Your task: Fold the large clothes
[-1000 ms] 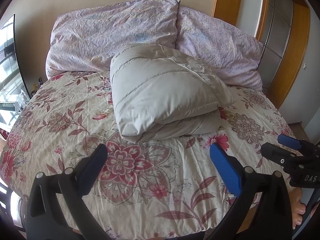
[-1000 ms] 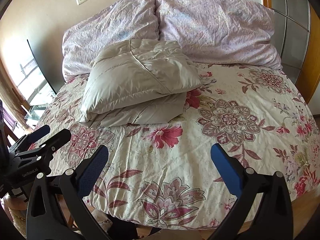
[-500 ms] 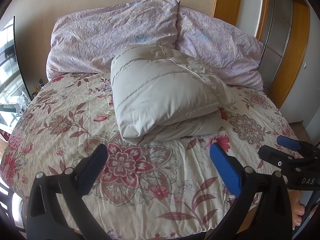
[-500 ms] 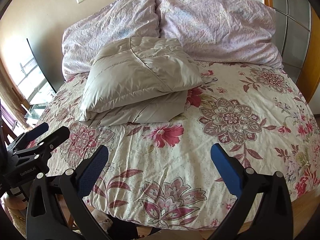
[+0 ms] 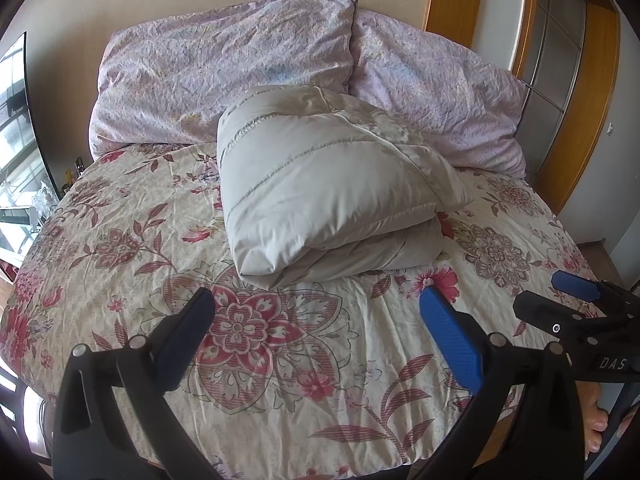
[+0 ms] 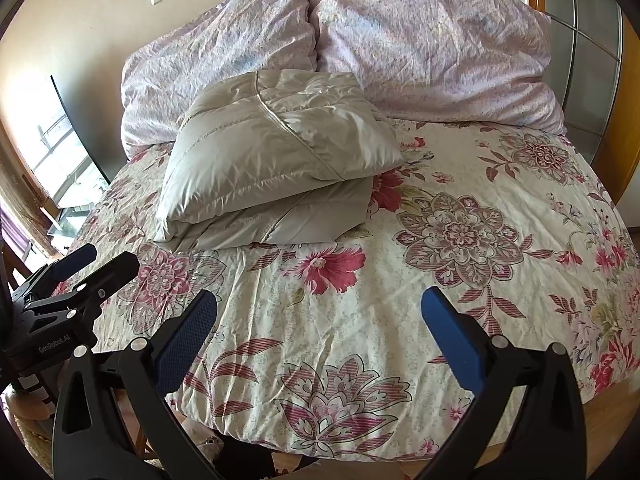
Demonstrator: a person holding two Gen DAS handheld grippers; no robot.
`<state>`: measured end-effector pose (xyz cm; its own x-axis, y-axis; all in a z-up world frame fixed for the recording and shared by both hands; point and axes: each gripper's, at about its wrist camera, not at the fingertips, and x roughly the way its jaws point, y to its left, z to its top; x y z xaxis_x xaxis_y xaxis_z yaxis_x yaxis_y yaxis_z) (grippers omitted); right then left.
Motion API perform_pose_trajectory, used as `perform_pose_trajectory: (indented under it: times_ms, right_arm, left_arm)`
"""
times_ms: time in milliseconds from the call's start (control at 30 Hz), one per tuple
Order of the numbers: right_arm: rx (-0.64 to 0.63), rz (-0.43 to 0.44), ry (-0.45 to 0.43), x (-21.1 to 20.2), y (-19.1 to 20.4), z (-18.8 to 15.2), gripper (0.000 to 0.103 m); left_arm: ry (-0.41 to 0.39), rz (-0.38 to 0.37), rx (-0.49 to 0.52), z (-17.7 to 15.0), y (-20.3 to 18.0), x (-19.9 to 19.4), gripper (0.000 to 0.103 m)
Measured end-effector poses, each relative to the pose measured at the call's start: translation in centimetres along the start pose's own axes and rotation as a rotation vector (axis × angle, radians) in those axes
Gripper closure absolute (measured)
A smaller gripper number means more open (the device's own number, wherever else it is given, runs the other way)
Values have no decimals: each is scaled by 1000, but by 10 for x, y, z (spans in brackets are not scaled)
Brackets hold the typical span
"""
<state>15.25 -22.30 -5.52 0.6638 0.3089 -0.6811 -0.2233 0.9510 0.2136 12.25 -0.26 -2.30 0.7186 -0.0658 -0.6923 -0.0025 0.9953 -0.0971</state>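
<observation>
Jacket (image 5: 332,184) lying folded into a thick grey bundle on the bed (image 5: 280,360), toward the head end, leaning against the pillows (image 5: 224,72), upper layer sitting askew over the lower one. Left tongs (image 5: 316,340) hanging spread wide near the foot of the bed, gripping nothing, well apart from the bundle; right tongs (image 6: 320,332) likewise gaping and empty over the floral cover, with the jacket (image 6: 276,160) ahead and to the left. Judging by the puffed, quilted panels and the sheen: probably light for its bulk, soft and springy, wanting to loft back open once released, and slick enough to slide between the pads. Judging the fold as nearly or fully done, with perhaps only squaring up or pressing flat remaining. Best taking hold at the stitched seams or the doubled edge at the bundle's near corner, where layers stack and the piping gives some bite, rather than on a smooth, air-filled panel. Pinching through all layers at once looking wise, since a grip on the top layer alone would likely peel the fold apart. Pressing down slowly to let trapped air escape also seeming sensible.
</observation>
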Motion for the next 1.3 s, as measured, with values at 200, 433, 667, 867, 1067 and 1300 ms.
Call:
perform_pose_trajectory:
  times_ms: [200, 433, 667, 867, 1067, 1300]
  right_arm:
    - [0, -1, 1, 1, -1, 0, 1]
    - [2, -1, 5, 3, -2, 0, 1]
    - [4, 2, 8, 4, -5, 0, 1]
    - [3, 0, 8, 4, -4, 1, 1]
    - [3, 2, 9, 5, -4, 1, 1]
    - [1, 4, 10, 5, -4, 1, 1]
  left_arm:
    - [1, -3, -1, 0, 0, 0, 2]
    - [5, -4, -8, -1, 2, 4, 2]
    - [6, -4, -7, 0, 2, 5, 2]
    - [8, -4, -6, 0, 0, 6, 2]
    - [8, -5, -8, 0, 1, 6, 2]
    - [8, -3, -8, 0, 0, 6, 2]
